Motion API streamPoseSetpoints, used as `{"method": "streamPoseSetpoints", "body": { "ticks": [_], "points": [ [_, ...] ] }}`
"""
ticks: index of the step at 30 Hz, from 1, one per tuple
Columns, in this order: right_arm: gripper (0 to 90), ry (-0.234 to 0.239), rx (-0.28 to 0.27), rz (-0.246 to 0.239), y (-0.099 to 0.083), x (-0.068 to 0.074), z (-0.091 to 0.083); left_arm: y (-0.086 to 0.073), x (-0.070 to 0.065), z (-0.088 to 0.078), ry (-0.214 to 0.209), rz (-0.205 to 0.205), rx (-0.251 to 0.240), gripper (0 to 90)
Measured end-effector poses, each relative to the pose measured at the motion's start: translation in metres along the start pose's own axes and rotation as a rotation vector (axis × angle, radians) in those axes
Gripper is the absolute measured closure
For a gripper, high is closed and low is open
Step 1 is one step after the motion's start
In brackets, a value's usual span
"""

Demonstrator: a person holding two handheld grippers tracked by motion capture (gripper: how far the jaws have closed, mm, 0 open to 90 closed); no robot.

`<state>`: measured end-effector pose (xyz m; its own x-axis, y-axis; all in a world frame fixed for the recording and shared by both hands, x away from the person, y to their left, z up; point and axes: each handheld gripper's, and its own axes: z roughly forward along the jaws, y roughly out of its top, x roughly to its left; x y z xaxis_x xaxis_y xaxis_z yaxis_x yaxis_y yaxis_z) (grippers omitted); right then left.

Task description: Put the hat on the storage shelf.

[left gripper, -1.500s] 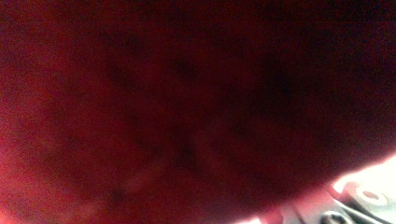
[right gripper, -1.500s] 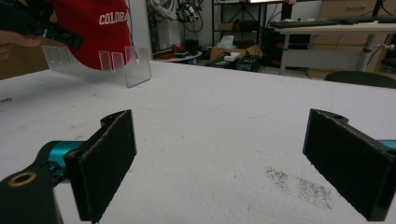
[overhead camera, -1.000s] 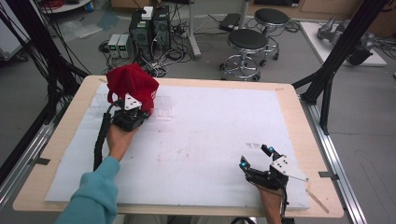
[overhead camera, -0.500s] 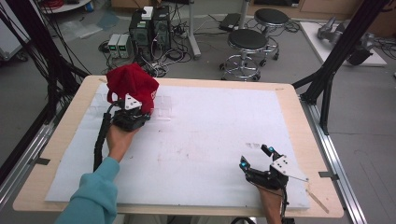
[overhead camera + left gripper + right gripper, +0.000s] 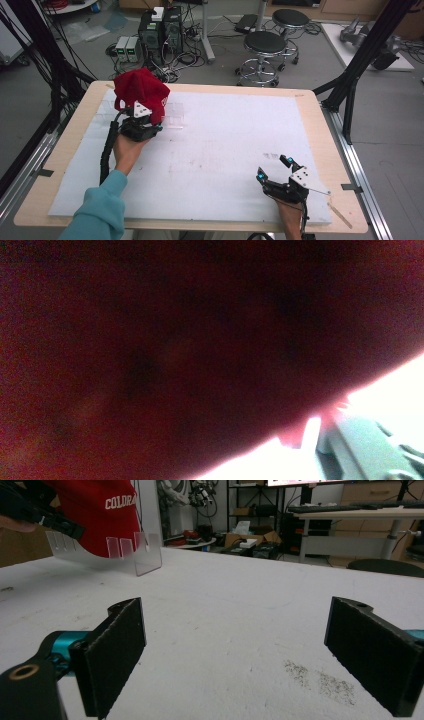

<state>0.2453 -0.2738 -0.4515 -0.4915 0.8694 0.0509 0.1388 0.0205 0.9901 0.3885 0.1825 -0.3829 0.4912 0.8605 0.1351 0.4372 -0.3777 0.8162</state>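
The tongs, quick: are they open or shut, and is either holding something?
Left tongs: at the red cap, jaws just been opening; hold on it cannot be told.
Right tongs: open, nothing between them.

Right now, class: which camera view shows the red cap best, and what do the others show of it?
The high view: the whole red cap sits at the table's far left corner, on a clear stand. The right gripper view catches its lower part with white lettering. The left gripper view sits too close, giving a dark red blur.
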Motion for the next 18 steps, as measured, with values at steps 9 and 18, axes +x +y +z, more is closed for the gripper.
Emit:
{"method": "streamPoseSetpoints", "body": {
  "ticks": [9, 18],
  "points": [
    [8.4, 0.001, 0.000, 0.001, 0.0000, 0.0000, 0.0000, 0.0014, -0.0039, -0.0028, 0.003, 0.031, -0.010, 38.1],
    [8.4, 0.005, 0.000, -0.003, -0.0001, -0.0002, 0.0000, 0.0021, -0.0068, -0.0099, -0.006, 0.034, -0.030, 23.5]
  ]
}}
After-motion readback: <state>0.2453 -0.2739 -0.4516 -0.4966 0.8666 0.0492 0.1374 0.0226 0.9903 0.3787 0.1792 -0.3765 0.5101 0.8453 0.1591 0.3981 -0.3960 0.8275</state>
